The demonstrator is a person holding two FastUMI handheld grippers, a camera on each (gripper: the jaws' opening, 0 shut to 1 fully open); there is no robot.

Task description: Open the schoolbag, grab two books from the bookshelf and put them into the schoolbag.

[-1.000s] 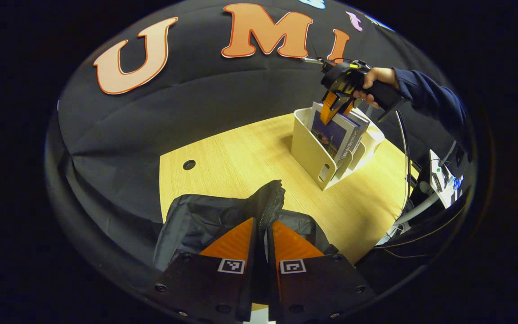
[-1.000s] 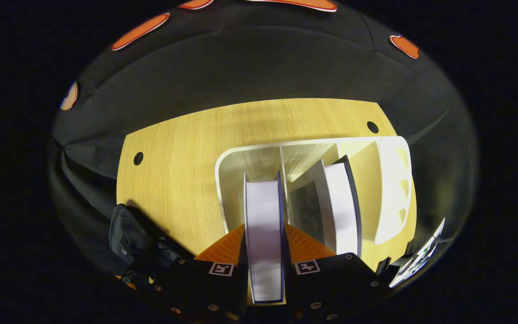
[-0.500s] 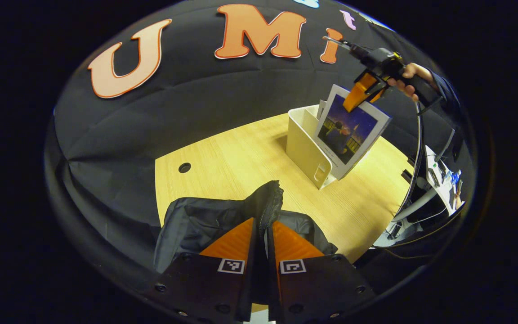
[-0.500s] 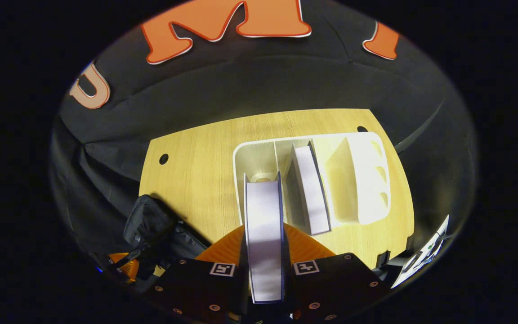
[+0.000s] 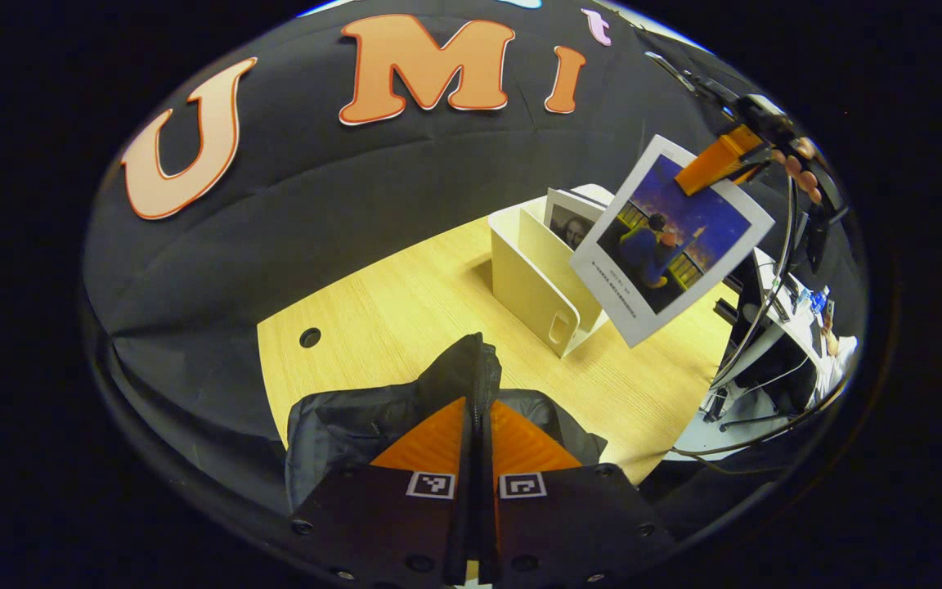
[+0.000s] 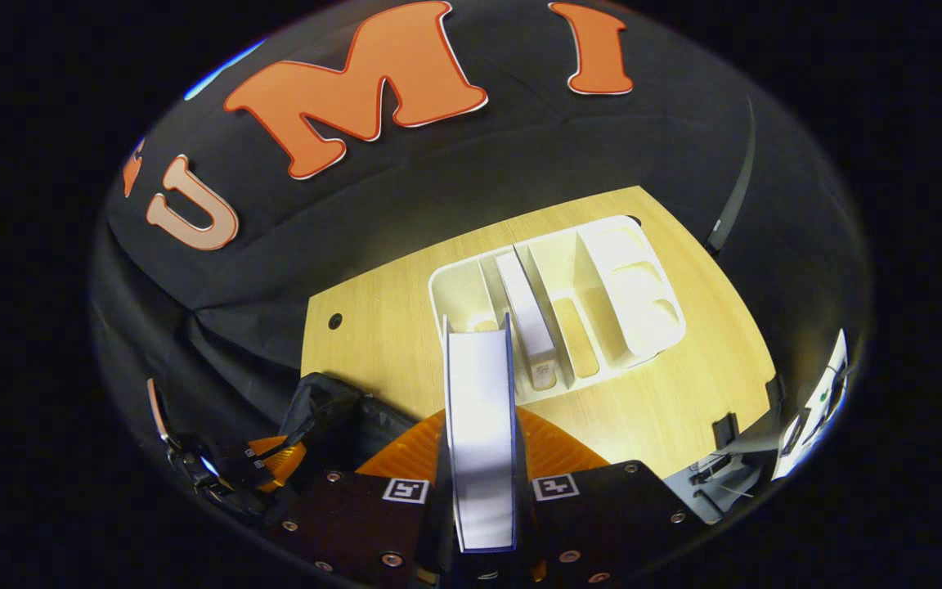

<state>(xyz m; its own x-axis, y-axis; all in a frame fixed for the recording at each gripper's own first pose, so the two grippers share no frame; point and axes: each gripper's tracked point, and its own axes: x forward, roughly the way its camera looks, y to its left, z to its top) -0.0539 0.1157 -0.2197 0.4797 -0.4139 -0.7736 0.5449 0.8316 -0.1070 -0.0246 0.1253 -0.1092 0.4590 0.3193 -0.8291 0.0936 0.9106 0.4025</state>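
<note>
Overhead, the right gripper (image 6: pixel 481 458) was clamped on a book (image 5: pixel 671 237) with a night-blue cover, both fingers pressing its sides, holding it tilted in the air clear of the white bookshelf (image 6: pixel 561 307) on the wooden table (image 5: pixel 405 303). Inside the bookshelf, a second book (image 6: pixel 524 319) stood upright in one of the middle slots, while the end slot beside it and the wider compartments looked bare. Nearer the table's front edge, the left gripper (image 5: pixel 477 442) was closed on a raised fold of the black schoolbag (image 5: pixel 365 421) by its zipper.
</note>
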